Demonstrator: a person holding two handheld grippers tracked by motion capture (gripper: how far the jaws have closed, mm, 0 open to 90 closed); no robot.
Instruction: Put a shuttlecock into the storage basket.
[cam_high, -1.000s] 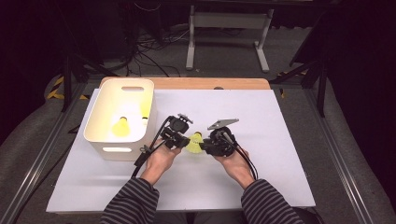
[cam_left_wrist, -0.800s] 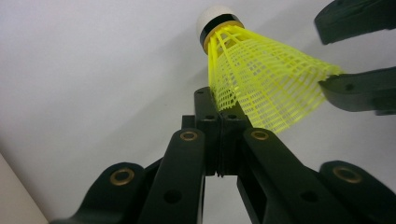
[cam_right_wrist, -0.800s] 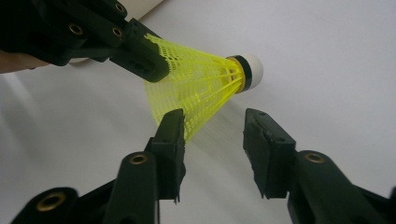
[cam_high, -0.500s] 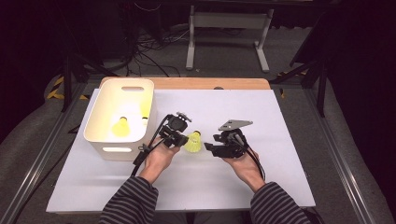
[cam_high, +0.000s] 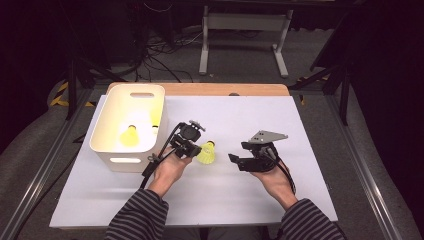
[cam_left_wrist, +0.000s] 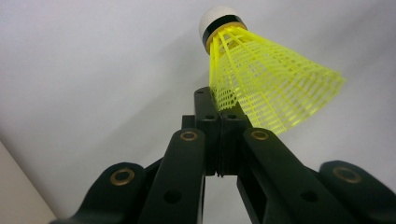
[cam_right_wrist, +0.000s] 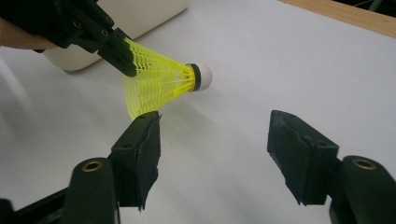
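1. The left gripper (cam_high: 194, 148) is clamping the mesh skirt of a yellow shuttlecock (cam_high: 207, 152) – in the left gripper view its jaws are meeting on the skirt's edge (cam_left_wrist: 224, 100), with the white cork (cam_left_wrist: 215, 19) pointing away from the hand.
2. The shuttlecock is hanging just above the white table (cam_high: 320, 170), between the two grippers and just right of the white bin (cam_high: 112, 150), where two more yellow shuttlecocks (cam_high: 131, 136) are lying.
3. The right gripper (cam_high: 239, 161) is standing apart from the shuttlecock with its jaws spread – they have just been opening, and nothing is lying between them.
4. In the right gripper view the shuttlecock (cam_right_wrist: 159, 81) is lying ahead and to the left, its long axis running across the view, cork toward the right.
5. The left hand (cam_high: 167, 170) is the nearer to the bin, so the coming move is judged to be a carry leftward over the rim.
6. Judged risk: the grip is taking thin mesh at the edge, so the shuttlecock may pivot.
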